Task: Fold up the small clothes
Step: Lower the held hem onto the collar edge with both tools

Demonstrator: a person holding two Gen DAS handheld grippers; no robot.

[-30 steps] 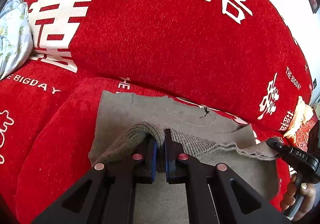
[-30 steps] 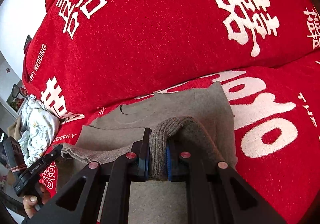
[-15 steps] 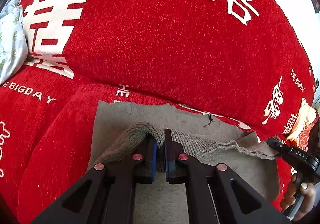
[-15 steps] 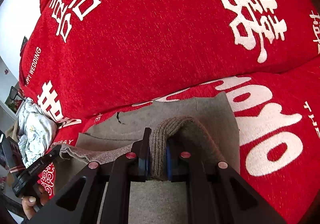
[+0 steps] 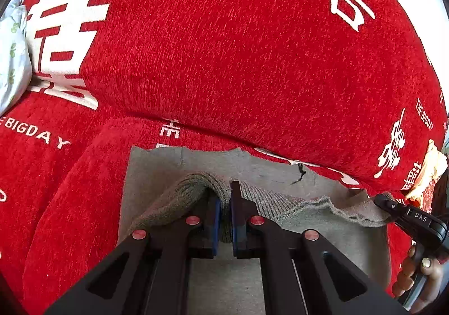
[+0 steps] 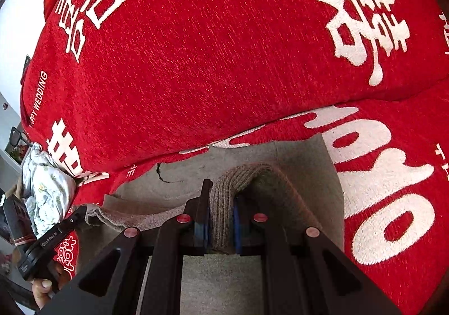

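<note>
A red sofa cover (image 5: 224,68) carries the gray garment (image 5: 157,171), lying flat below the cushion, long axis left-right. Its ribbed hem (image 5: 269,197) is lifted: the left gripper (image 5: 223,219) and right gripper (image 6: 220,226) each pinch it. Mid-fold; next, carry both corners evenly to the far edge.

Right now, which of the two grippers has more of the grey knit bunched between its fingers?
The right gripper: a thick ribbed fold of the grey garment fills its gap. The left gripper pinches only a thin edge.
</note>
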